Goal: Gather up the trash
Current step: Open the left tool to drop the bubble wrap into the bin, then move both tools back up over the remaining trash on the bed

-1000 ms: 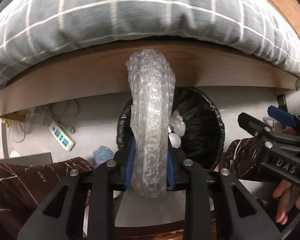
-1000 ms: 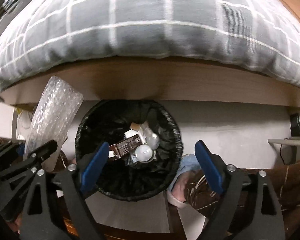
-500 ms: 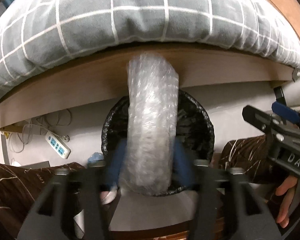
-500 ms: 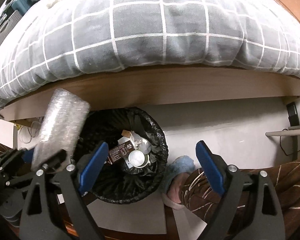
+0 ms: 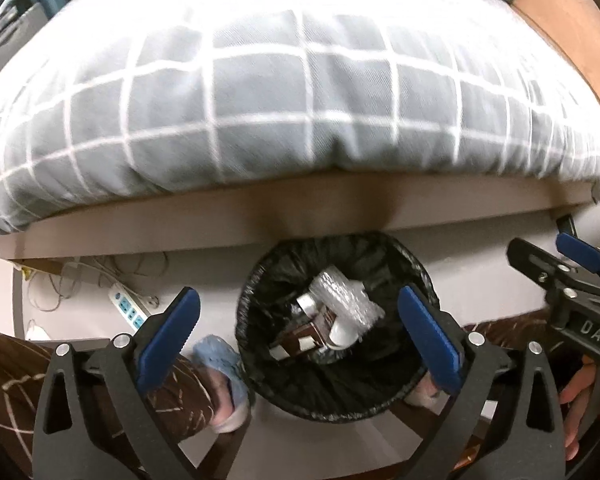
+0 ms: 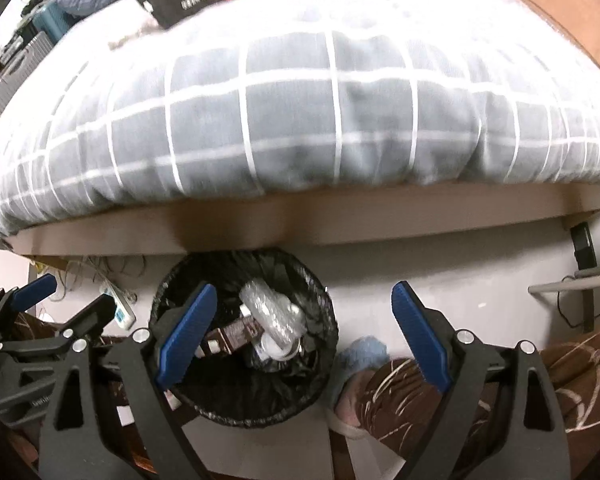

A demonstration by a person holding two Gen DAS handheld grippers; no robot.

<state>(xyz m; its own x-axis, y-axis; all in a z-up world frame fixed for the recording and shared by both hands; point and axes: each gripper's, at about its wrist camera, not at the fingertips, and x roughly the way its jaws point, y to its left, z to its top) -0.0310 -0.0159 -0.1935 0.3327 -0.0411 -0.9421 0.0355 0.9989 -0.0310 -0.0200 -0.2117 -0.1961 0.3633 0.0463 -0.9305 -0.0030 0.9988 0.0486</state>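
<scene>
A: How will that bubble wrap (image 5: pixel 342 296) handle?

B: I'd judge it light, soft and springy, and a bit slick; a pinch across the middle of the roll would hold it best, with nothing in it to break. It lies inside the black-lined bin (image 5: pixel 416 276) on top of the other rubbish, on the floor just near the bed frame (image 5: pixel 220 216)

A: And the tongs?

B: The left gripper (image 5: pixel 296 320) hangs above the bin, its blue pads opening to full spread, nothing between them, touching nothing. The right gripper (image 6: pixel 302 312), over the bin's right side, is spread wide and empty too
</scene>
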